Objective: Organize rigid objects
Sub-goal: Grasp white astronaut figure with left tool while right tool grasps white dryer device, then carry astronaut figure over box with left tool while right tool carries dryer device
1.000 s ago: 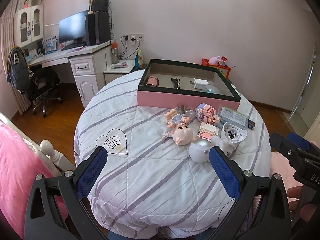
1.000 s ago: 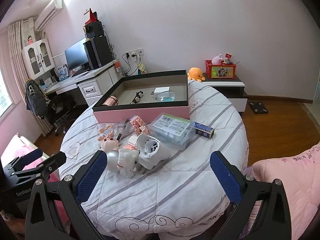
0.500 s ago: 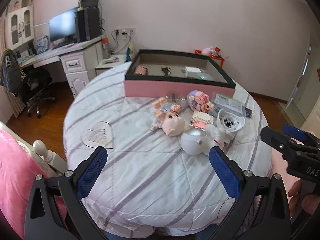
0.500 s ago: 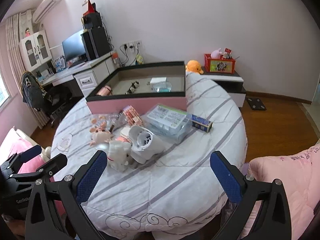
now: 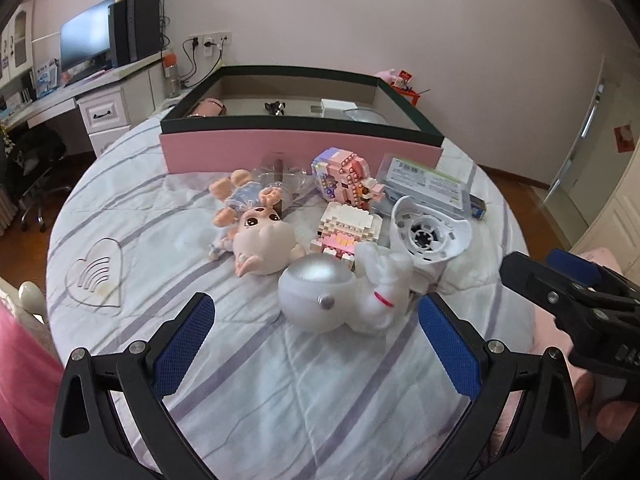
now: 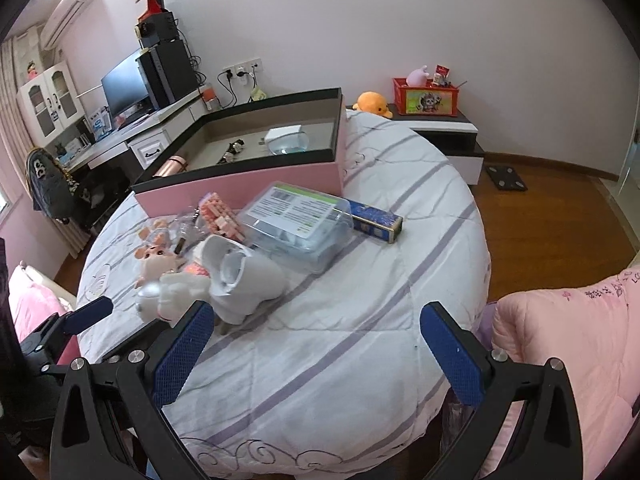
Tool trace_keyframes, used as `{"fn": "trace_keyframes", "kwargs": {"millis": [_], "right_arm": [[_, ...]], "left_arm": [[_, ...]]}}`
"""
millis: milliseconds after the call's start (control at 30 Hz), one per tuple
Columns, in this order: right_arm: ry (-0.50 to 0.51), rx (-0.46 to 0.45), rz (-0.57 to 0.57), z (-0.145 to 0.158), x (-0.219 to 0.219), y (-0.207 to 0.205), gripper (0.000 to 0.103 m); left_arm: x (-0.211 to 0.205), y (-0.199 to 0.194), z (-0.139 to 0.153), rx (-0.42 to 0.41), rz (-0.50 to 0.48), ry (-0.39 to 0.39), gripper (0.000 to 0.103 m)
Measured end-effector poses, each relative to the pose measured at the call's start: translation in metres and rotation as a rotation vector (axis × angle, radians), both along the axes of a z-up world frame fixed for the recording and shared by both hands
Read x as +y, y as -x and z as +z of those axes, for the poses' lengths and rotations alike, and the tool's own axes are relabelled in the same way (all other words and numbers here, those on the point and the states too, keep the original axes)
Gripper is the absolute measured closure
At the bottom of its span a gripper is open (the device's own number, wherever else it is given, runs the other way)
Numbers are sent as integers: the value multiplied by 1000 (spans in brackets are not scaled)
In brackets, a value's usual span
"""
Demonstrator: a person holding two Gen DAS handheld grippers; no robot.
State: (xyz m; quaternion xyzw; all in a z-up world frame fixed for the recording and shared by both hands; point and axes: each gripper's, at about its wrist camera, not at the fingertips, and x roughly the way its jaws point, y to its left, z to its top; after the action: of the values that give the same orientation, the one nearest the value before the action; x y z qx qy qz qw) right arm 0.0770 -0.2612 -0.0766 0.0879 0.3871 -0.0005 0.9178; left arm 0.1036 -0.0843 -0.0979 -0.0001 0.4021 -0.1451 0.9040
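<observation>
A pile of toys lies on the round table with a striped cloth (image 5: 280, 380): a white astronaut figure (image 5: 340, 300), a pink pig doll (image 5: 260, 240), two brick models (image 5: 348, 176), a white fan housing (image 5: 428, 236), a clear plastic case (image 5: 428, 184) and a small blue box (image 6: 376, 222). Behind them stands a pink box with a dark rim (image 5: 300, 148), holding several small items. My left gripper (image 5: 316, 344) is open just in front of the astronaut. My right gripper (image 6: 312, 354) is open over bare cloth, right of the fan housing (image 6: 240, 276).
A desk with a monitor (image 6: 124, 84) and an office chair (image 5: 36, 160) stand at the left. A low cabinet with a red box (image 6: 424, 98) and an orange plush (image 6: 372, 104) is behind the table. Pink bedding (image 6: 560, 340) lies at the right.
Both grippers have moved forward toward the table; the toys appear larger and closer. The left gripper now sits right before the astronaut. Both stay open.
</observation>
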Motion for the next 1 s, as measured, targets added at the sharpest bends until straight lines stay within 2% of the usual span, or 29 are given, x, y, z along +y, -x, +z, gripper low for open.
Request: {"fn": "trace_keyframes", "kwargs": {"millis": [67, 133, 167, 233, 333, 467, 533, 600, 667, 733, 767, 900, 1000], "right_arm": [[-2, 6, 14, -2, 1, -4, 0], [-4, 9, 36, -3, 6, -8, 0], [-8, 11, 51, -4, 9, -11, 0], [-16, 14, 69, -4, 14, -16, 0], [-33, 24, 91, -6, 19, -24, 0], [-66, 43, 95, -12, 22, -30, 0], [-68, 47, 80, -13, 20, -29, 0], [-72, 53, 70, -15, 17, -29, 0], [-70, 56, 59, -15, 15, -28, 0], [-63, 60, 59, -15, 15, -29, 0], [-60, 62, 59, -15, 15, -29, 0], [-62, 66, 71, -16, 22, -33, 0], [-58, 67, 90, -17, 34, -36, 0]], "left_arm": [[-2, -6, -6, 7, 8, -1, 0], [0, -10, -10, 9, 1, 31, 2], [2, -11, -12, 11, -8, 55, 5], [3, -12, -13, 25, -40, 99, 20], [2, -11, -12, 22, -65, 110, 28], [4, -11, -12, 23, -73, 120, 27], [0, -14, -13, 18, -52, 78, 14], [0, -21, -18, 32, -25, 56, 8], [2, -25, -22, 48, -26, 79, 9], [4, -25, -21, 38, -31, 95, 26], [6, -25, -20, 43, -33, 105, 29], [20, -20, -20, 47, -21, 121, 29], [31, -10, -18, 37, -9, 102, 29]]}}
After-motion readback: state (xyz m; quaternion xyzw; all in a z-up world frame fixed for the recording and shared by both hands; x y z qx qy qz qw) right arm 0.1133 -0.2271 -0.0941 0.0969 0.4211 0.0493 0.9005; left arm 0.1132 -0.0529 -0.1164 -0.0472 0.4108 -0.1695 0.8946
